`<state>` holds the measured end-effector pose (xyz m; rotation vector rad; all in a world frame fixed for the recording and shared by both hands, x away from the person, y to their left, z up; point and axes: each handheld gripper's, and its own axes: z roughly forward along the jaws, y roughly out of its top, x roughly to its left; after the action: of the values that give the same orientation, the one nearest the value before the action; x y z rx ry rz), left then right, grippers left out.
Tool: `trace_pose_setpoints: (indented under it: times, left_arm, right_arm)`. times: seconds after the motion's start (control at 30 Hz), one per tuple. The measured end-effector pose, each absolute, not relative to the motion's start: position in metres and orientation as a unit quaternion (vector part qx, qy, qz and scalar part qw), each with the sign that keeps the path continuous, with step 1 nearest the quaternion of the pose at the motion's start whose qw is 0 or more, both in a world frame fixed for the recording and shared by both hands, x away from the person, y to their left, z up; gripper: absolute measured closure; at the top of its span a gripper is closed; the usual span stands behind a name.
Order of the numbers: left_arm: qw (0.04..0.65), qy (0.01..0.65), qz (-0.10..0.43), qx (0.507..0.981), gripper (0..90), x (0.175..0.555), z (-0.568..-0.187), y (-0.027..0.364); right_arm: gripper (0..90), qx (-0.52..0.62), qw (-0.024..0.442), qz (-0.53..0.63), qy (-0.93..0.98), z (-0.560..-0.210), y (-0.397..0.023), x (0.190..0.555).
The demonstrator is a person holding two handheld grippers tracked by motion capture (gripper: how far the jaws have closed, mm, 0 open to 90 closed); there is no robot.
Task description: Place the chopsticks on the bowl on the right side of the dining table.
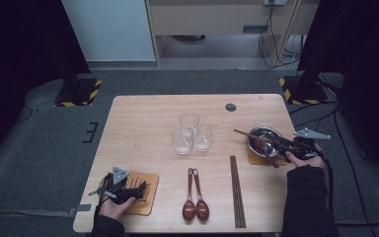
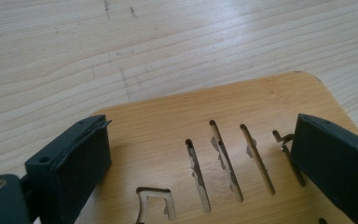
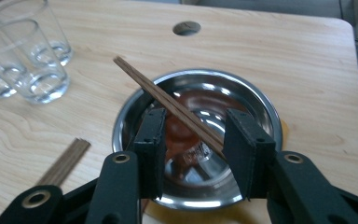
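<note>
**Chopsticks across the bowl: thin, light, quick to roll**

Your right gripper (image 3: 193,154) stands over the steel bowl (image 1: 265,134) at the table's 3 o'clock edge. The chopsticks (image 3: 168,103) lie slanted across the bowl, tips toward 10 o'clock, passing between the jaws. The jaws are half closed and I can't tell whether the pads press yet. The sticks are stiff, light and smooth, so they'll likely twist or slide on the rim. Pinch both together near the middle. Your left gripper (image 2: 200,163) hangs open over the slotted board (image 2: 242,107) at 7 o'clock, holding nothing.
</note>
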<state>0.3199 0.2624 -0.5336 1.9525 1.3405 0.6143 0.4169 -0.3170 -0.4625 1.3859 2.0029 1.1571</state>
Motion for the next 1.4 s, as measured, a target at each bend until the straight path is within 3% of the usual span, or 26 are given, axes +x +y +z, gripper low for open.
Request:
trace_pose_setpoints:
  times: [0.37,1.4]
  left_arm:
    - [0.340,0.515,0.236,0.750,3.7,0.320,-0.534,0.262]
    - [0.340,0.515,0.236,0.750,3.7,0.320,-0.534,0.262]
  right_arm:
    - [64.9,0.533,0.233,0.378,0.721,-0.473,-0.327,0.405]
    - [44.1,0.571,0.252,0.357,0.695,-0.488,-0.347,0.413]
